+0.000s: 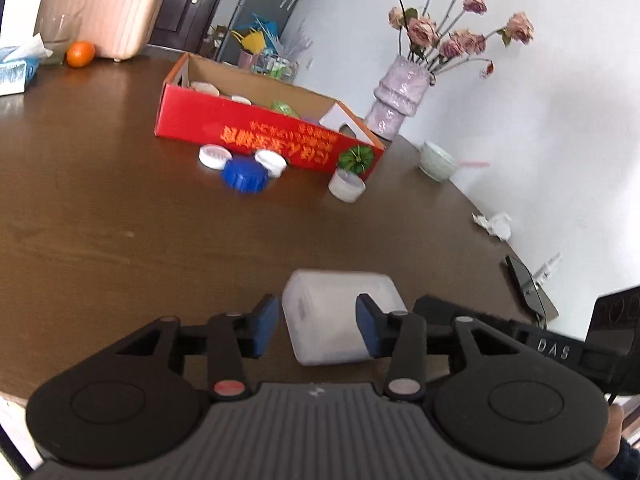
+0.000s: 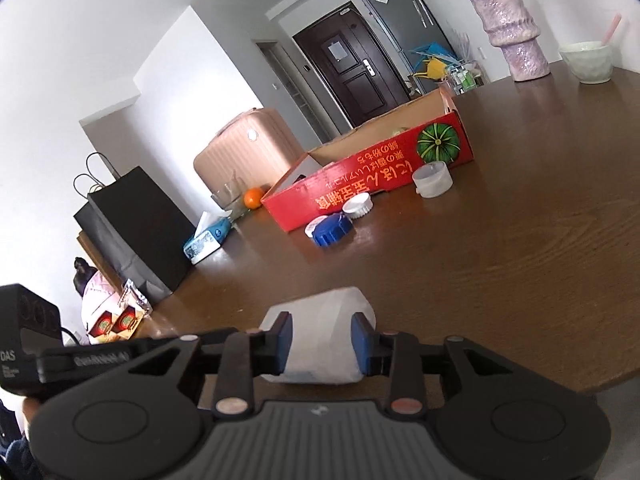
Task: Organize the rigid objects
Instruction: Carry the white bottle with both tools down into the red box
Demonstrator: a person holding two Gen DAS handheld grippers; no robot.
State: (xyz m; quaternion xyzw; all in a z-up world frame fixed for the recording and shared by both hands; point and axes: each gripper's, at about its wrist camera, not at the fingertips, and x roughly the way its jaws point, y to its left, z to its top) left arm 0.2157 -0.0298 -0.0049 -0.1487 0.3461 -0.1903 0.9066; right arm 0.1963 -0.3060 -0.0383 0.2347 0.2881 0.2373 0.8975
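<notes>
- Straddling a translucent white container, the left gripper is seen part-open; a sliver of gap shows at one pad, so no grip is judged.
- The right gripper is likewise set part-open about such a container; contact cannot be told.
- The container lies near the table edge, well apart from the red box.
- It is judged light, stiff and slick; its flat sides should be taken squarely.

bright, even daylight in both views. soft sheen on brown table, strongest toward far side in right wrist view. faint shadows under blue cap and red box. white container near lens blurred, slightly overexposed. strong fisheye curving at edges, dark vignette in corners. walls near blown out.
</notes>
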